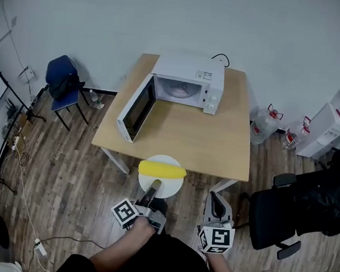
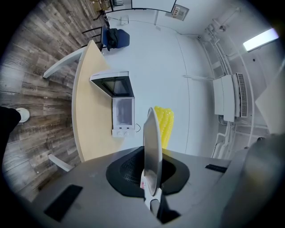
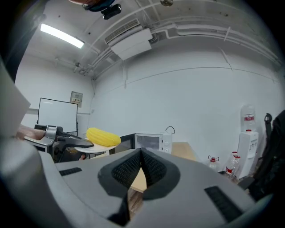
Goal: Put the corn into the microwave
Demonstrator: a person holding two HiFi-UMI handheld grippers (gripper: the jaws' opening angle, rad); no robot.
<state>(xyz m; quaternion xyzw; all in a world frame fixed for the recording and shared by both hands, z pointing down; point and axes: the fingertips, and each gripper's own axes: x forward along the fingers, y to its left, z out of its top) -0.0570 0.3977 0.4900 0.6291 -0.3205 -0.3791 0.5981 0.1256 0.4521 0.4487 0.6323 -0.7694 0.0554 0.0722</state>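
Left gripper [image 1: 155, 188], clamped on the plate [image 1: 171, 187] rim, holds the corn [image 1: 162, 170] just short of the table's [image 1: 216, 149] near edge; right gripper [image 1: 214, 200] closed, empty. Tilting could roll the corn off.

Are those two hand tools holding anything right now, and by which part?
The left tool pinches the round white plate by its near rim; a yellow corn cob lies on it. The right tool is shut and empty.
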